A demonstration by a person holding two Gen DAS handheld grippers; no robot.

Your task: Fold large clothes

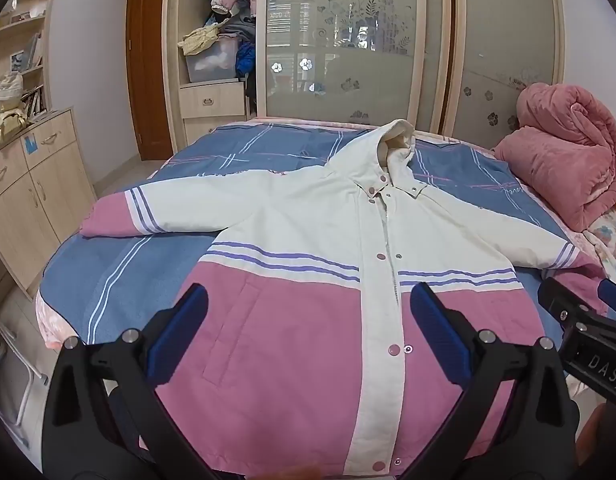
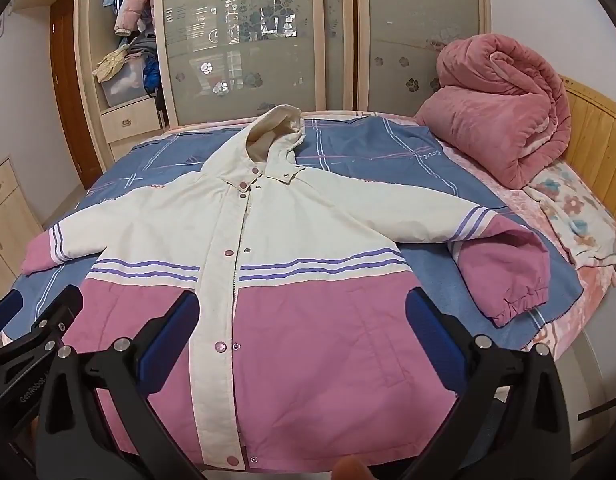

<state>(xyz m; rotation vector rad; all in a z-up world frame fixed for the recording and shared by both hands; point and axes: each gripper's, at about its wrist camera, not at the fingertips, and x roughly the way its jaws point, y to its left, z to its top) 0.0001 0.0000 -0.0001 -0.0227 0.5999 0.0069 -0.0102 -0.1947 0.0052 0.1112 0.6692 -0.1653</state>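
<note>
A hooded jacket, cream on top and pink below with purple stripes, lies front up and spread flat on the bed. Its snap placket is closed, both sleeves reach outward and the hood points to the far side. My left gripper hovers open above the pink lower front with nothing between its blue pads. Over the lower front and just right of the placket, my right gripper is equally wide open and holds nothing. Each gripper shows at the edge of the other's view: the right gripper and the left gripper.
The bed carries a blue checked cover. A rolled pink quilt and a floral pillow sit at its right end by the wooden headboard. A glass-door wardrobe stands behind, a cabinet at the left.
</note>
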